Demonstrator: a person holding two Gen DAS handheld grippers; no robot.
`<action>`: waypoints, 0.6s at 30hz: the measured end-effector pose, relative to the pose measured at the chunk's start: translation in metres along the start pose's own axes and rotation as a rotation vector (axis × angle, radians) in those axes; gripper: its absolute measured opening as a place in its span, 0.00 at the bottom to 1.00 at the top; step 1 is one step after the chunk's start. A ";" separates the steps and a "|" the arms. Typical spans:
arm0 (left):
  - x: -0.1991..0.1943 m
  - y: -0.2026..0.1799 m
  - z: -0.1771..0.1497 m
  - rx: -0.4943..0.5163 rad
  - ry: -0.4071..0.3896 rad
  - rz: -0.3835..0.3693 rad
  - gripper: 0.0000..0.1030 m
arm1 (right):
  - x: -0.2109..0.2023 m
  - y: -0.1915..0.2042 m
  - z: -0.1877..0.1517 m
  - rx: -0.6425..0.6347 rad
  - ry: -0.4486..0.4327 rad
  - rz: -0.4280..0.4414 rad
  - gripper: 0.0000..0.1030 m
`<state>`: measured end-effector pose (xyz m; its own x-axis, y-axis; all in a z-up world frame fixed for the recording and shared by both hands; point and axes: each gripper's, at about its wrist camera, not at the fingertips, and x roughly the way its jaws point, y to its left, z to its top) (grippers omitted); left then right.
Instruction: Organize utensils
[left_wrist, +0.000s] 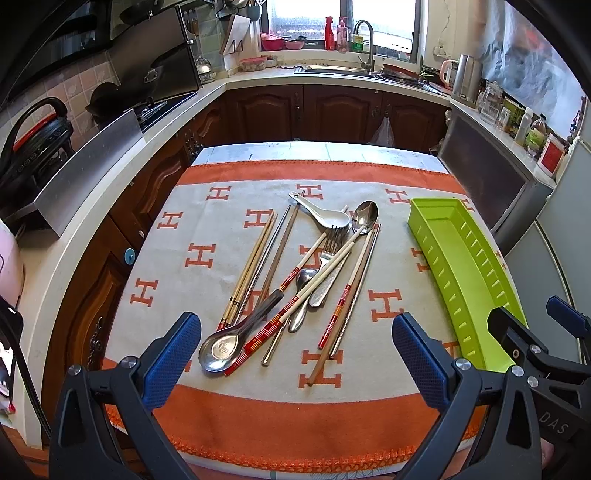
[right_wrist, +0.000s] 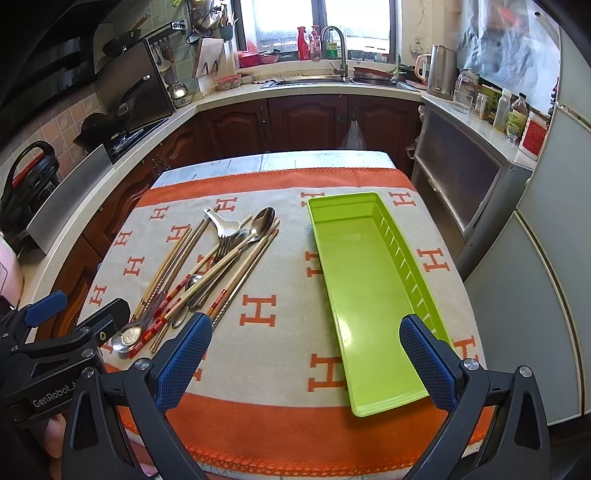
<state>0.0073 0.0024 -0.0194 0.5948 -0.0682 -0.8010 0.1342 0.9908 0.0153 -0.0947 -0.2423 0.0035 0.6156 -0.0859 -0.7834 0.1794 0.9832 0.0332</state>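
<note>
Left tongs (left_wrist: 296, 341) gape wide, holding nothing, above the near end of the utensil pile (left_wrist: 295, 273) mid-tabletop (left_wrist: 258, 406). At 3 o'clock of the pile, a green tray (right_wrist: 354, 280), bare inside. Right tongs (right_wrist: 306, 341) also spread, nothing held, over the tray's near end.

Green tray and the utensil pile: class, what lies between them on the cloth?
Nothing: only bare cloth separates the utensil pile from the green tray, clearest in the right wrist view.

A table (right_wrist: 325, 157) under an orange-and-cream cloth (right_wrist: 280, 295) bears a utensil pile (left_wrist: 295, 273) beside a green tray (right_wrist: 365, 288)
</note>
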 end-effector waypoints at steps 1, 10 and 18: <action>0.000 0.000 0.000 0.000 0.002 0.000 0.99 | 0.000 0.000 0.000 0.000 0.000 0.000 1.00; 0.002 -0.002 -0.002 0.006 0.006 0.005 0.99 | 0.003 0.001 0.000 0.001 0.005 0.000 1.00; 0.004 -0.003 -0.003 0.008 0.016 0.006 0.99 | 0.004 -0.001 -0.001 0.003 0.008 0.001 1.00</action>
<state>0.0074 -0.0004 -0.0244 0.5831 -0.0603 -0.8102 0.1367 0.9903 0.0247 -0.0928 -0.2431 -0.0003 0.6093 -0.0838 -0.7885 0.1811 0.9828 0.0355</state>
